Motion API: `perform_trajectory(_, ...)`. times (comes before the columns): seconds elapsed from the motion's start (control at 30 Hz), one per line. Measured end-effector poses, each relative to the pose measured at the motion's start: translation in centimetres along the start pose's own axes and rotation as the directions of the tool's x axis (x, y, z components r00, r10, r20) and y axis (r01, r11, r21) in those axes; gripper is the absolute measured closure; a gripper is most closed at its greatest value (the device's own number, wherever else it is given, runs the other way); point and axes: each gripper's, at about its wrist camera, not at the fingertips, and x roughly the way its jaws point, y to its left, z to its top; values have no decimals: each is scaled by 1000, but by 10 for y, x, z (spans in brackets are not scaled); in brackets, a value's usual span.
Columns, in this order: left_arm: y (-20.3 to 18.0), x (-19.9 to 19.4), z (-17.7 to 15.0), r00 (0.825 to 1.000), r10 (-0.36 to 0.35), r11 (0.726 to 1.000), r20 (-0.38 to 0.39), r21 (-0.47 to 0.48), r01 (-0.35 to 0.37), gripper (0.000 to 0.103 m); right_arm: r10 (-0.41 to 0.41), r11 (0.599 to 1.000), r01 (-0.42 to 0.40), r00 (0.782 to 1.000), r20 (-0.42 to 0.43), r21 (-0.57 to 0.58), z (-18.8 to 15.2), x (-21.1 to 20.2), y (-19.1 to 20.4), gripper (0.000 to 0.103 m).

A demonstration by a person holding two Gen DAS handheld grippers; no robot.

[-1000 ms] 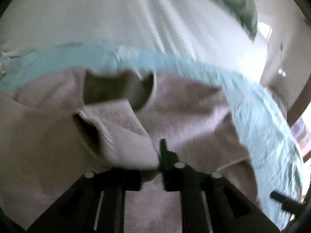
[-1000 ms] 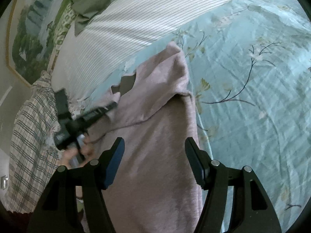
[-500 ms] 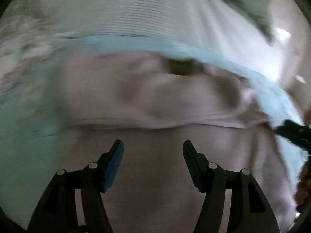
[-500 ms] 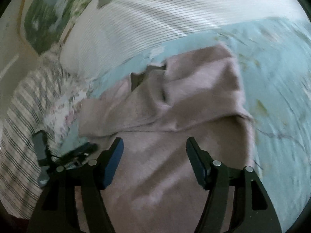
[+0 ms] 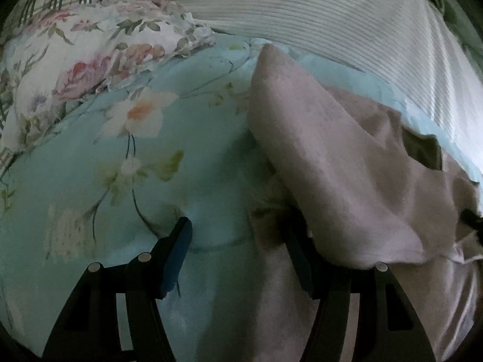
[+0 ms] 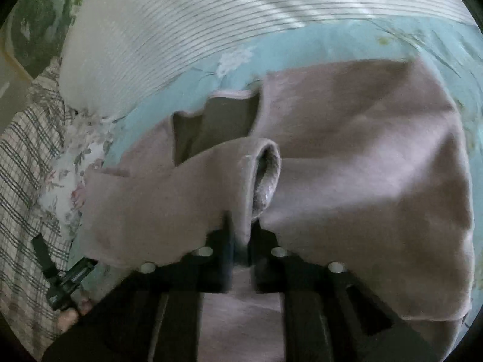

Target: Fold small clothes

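Observation:
A dusty-pink sweatshirt [image 6: 362, 157] lies on a light blue floral bedspread [image 5: 151, 181]. My right gripper [image 6: 241, 235] is shut on the cuff of its sleeve [image 6: 262, 175], lifted across the body. The neck opening [image 6: 217, 123] shows behind it. In the left wrist view the sweatshirt [image 5: 347, 163] fills the right side, one fold draped over my right finger. My left gripper [image 5: 241, 238] is open and empty over the sweatshirt's left edge. It also shows in the right wrist view [image 6: 66, 277] at the lower left.
A white ribbed pillow [image 6: 181, 30] lies at the far side of the bed. A floral pillow [image 5: 90, 48] and a plaid cloth [image 6: 21, 181] lie to the left.
My left gripper let go of the sleeve, opened and swung left to the sweatshirt's edge. My right gripper closed on the sleeve cuff and lifted it.

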Motion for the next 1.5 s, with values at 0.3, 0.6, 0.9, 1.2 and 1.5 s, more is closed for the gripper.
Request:
perform_trajectory(0.3,9,5,6,1000,-4,999,18,-35,4,38,28,999,-12,935,354,-49,20,-137,19,95)
perform_trajectory(0.6,33,-7,1,997,-41,985,71,-163,53,38,-105,988,87,984,143,127,-16,-73,-62,95)
perform_trajectory(0.9,33,-23,-7,996,-74,989,49,-126,79,41,-165,976,153,984,67,155,-30,-68,-81,81)
perform_trajectory(1.2,53,-12,56,921,-389,910,-31,-172,378,25,-145,989,138,969,202,49,-27,-106,-46,53)
perform_trajectory(1.5,-32,72,118,917,-329,935,-226,56,350,97,-83,996,84,992,97,-4,-25,-48,-31,53)
